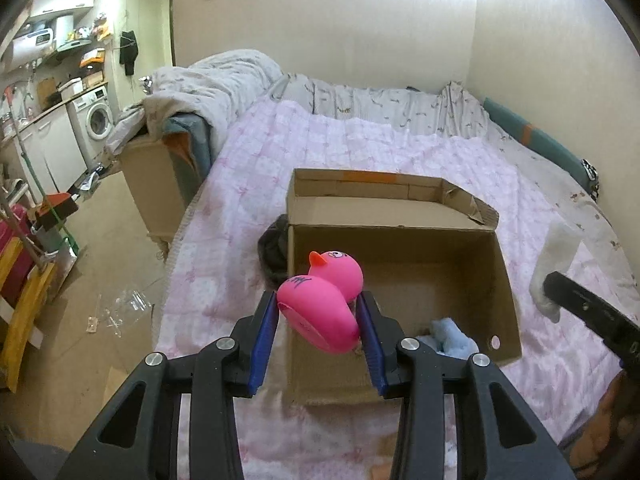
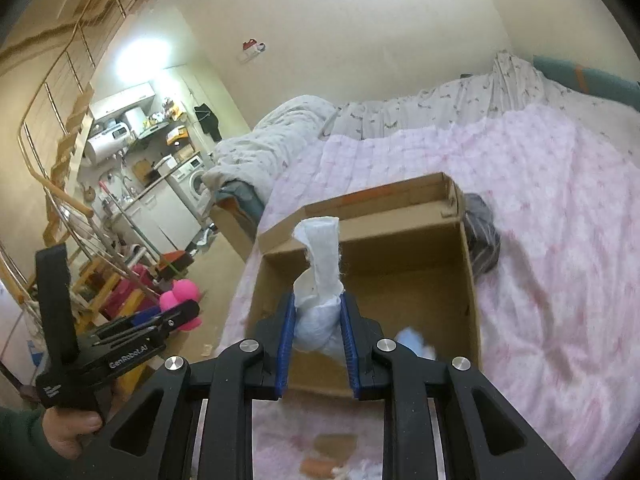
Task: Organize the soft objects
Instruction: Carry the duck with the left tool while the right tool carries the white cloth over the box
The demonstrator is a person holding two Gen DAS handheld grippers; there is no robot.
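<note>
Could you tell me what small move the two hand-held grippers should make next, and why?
Probably lower both over the cardboard box and let go. The left hand-held gripper grips the pink rubber duck above the box's near left corner, the right hand-held gripper holds a white sock over its open interior, and a light blue soft item already lies inside.

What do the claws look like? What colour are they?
Each claw is chunky black plastic with two fingers lined by ribbed blue pads and round silver bolts. The left claw has white "GenRobot.AI" lettering on its side, and a bare hand in a dark green sleeve grips its handle.
</note>
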